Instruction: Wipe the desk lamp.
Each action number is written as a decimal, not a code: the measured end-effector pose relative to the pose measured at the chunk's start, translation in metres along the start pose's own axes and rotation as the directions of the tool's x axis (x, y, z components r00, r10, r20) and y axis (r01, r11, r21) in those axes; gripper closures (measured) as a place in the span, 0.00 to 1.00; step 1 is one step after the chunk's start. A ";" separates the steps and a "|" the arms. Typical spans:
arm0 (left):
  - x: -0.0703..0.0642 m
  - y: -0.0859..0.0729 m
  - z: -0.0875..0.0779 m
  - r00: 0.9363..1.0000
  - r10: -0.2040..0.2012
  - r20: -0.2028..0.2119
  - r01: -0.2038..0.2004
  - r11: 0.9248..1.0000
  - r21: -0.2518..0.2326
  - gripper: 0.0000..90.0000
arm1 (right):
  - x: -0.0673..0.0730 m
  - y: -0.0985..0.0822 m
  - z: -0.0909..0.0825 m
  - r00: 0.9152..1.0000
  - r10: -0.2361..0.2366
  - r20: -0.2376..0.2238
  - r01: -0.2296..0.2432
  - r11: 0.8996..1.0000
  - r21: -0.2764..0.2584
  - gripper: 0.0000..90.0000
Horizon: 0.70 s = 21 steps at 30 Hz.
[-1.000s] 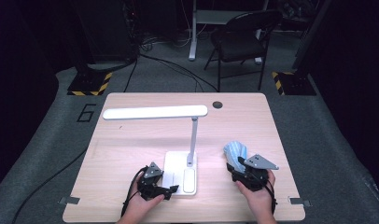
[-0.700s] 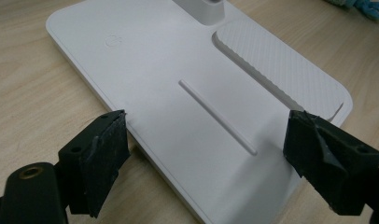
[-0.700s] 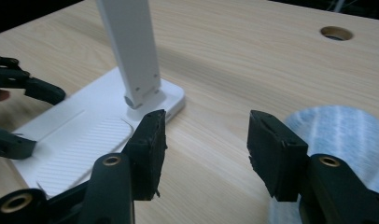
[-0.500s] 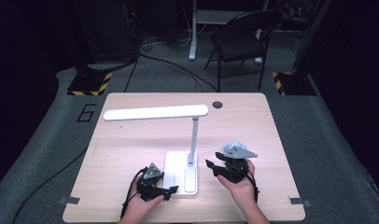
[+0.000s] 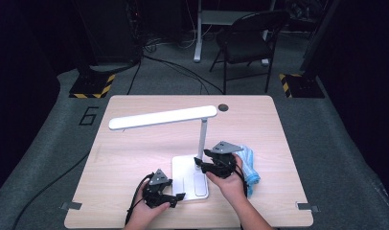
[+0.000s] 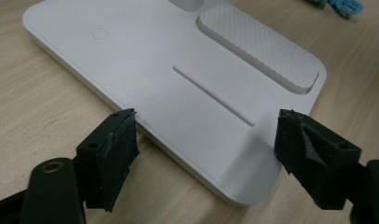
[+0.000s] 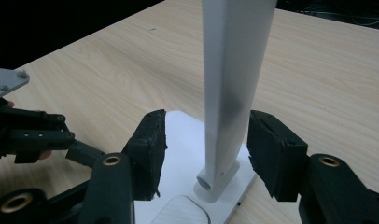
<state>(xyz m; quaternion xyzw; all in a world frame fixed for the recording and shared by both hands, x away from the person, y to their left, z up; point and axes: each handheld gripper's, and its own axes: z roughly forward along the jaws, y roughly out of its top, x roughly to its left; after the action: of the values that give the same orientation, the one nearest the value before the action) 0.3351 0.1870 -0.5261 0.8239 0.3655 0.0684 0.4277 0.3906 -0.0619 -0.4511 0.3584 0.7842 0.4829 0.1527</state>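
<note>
The white desk lamp point(image 5: 192, 143) stands near the middle of the pale wood tabletop point(image 5: 135, 158). The left gripper point(image 6: 206, 154) straddles the near left corner of the lamp's flat base point(image 6: 178, 79); its jaws have just been closing, with gaps on both sides. The right gripper point(image 7: 204, 149) brackets the slim upright post point(image 7: 232, 84), its jaws narrowing but clear of it. A crumpled blue cloth point(image 5: 250, 165) lies partly hidden behind the right hand point(image 5: 228, 179). The base is smooth plastic with a ribbed recess.

Wood table point(image 5: 135, 143) w/ white desk lamp point(image 5: 190, 176) & blue cloth point(image 5: 250, 165)
</note>
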 end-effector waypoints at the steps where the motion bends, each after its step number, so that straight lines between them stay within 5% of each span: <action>1: 0.001 0.000 0.000 1.000 0.002 0.004 -0.002 1.000 -0.002 0.28 | 0.000 0.001 0.001 1.000 -0.003 0.004 0.003 1.000 0.000 0.53; 6: 0.006 0.000 -0.004 1.000 0.025 -0.006 -0.025 1.000 0.009 0.30 | -0.002 0.006 0.006 0.999 0.018 0.037 -0.019 1.000 0.006 0.64; 13: 0.018 0.000 -0.014 0.999 -0.019 -0.031 0.019 1.000 -0.018 0.30 | -0.003 0.009 0.010 0.999 0.025 0.032 -0.025 1.000 0.009 0.74; 21: 0.027 0.000 -0.023 0.998 -0.033 -0.056 0.031 0.999 -0.026 0.31 | 0.008 0.017 0.022 0.999 -0.026 -0.035 0.027 0.999 0.028 0.84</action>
<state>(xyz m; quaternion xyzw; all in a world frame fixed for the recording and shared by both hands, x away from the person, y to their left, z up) 0.3450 0.2202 -0.5174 0.8101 0.3898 0.0894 0.4287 0.4057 -0.0373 -0.4461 0.3420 0.7980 0.4759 0.1405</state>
